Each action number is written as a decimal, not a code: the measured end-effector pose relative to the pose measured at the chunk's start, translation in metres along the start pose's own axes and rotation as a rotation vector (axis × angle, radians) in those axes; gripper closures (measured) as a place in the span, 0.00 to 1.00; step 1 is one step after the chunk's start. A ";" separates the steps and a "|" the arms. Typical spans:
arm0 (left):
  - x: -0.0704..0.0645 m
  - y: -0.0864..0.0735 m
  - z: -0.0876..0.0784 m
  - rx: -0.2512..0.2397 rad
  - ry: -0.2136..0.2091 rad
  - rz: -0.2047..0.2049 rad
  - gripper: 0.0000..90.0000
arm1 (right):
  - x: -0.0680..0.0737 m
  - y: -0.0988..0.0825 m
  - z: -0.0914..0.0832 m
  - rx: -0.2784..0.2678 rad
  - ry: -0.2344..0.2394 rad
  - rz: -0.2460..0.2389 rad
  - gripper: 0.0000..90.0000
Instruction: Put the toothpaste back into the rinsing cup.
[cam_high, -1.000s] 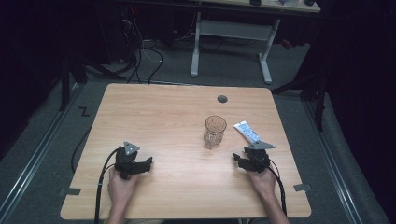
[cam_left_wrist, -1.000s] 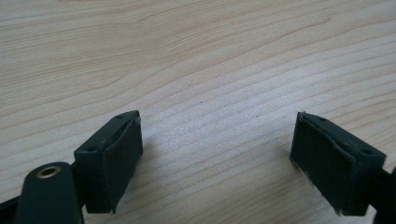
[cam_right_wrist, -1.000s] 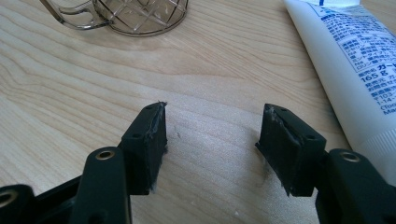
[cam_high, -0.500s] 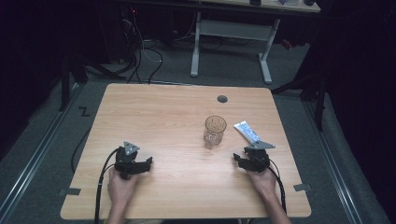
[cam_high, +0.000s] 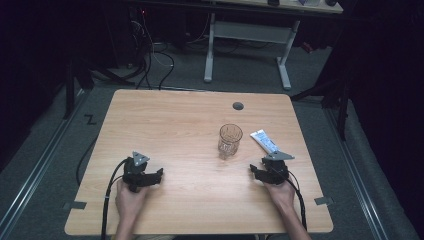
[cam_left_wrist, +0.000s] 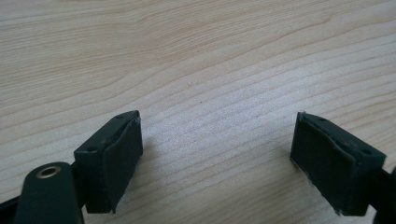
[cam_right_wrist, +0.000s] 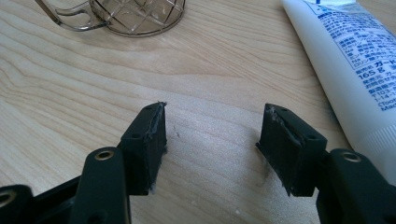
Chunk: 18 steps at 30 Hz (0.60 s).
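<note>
On the wooden table (cam_high: 165, 125) nothing has shifted over the past second: left gripper (cam_high: 142, 176) and right gripper (cam_high: 265, 172) rest near the front edge, jaws apart and empty, glass mug (cam_high: 230, 139) and toothpaste tube (cam_high: 264, 141) untouched, so no step has begun

The white tube (cam_right_wrist: 345, 60) bears blue Japanese print, including "165" and "ガード".

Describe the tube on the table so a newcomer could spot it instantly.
Start at the light wooden table and look at its right half, beyond the right gripper. There the white plastic tube with blue print lies flat, right of the upright clear patterned glass cup.
</note>
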<state>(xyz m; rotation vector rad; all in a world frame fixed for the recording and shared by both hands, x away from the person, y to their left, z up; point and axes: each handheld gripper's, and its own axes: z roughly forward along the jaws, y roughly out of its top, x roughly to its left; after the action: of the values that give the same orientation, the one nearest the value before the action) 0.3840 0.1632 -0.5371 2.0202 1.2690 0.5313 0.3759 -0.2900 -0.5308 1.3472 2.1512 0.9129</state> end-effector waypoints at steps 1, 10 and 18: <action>0.000 0.000 0.000 0.000 0.000 0.000 0.19 | 0.000 0.000 0.000 0.000 0.000 0.001 0.45; 0.000 0.000 0.000 0.000 0.000 0.000 0.19 | 0.001 0.000 -0.001 -0.002 -0.001 0.006 0.44; 0.000 0.000 0.000 0.000 0.000 0.000 0.19 | 0.000 0.002 -0.012 -0.029 0.005 0.007 0.44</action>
<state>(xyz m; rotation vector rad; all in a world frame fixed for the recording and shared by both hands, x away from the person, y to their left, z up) 0.3840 0.1632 -0.5371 2.0202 1.2690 0.5313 0.3692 -0.2935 -0.5208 1.3408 2.1302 0.9468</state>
